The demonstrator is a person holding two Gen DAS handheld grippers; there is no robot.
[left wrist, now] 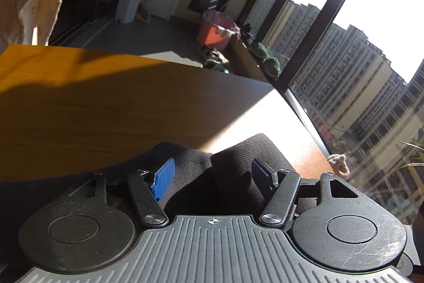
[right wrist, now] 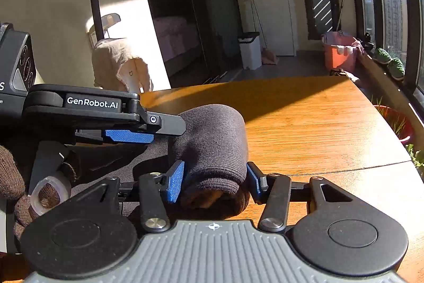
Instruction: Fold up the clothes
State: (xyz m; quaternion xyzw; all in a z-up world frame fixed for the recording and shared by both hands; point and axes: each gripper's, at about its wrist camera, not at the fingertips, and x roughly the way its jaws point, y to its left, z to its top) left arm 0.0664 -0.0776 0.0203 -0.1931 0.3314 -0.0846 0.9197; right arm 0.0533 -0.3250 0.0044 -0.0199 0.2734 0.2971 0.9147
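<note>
The right claw [right wrist: 214, 181] has its two blue pads pressed against either side of a rolled dark knit garment [right wrist: 212, 145], so it is closed on the roll and holding it. The roll's long axis runs straight ahead from this claw, pointing away across the table [right wrist: 318, 123] toward its far edge, with the near end of the roll between the pads and the rounded far end sticking out past them.

The left claw [left wrist: 213, 175] comes in from the roll's left side. Its pads stand well apart with loose dark cloth lying between them, one fold near the right-hand pad but not pinched; I judge it open and holding nothing. In the right view its fingers reach the roll's upper left flank.

So the right claw is the one in charge of the garment, near the table's front edge. My guess is that the next move turns on keeping the roll aligned front to back.

The table beyond is bare wood, half in shade. A beige cloth [right wrist: 119, 62] hangs off past the far left corner, an orange bucket [right wrist: 340, 52] on the floor beyond.
</note>
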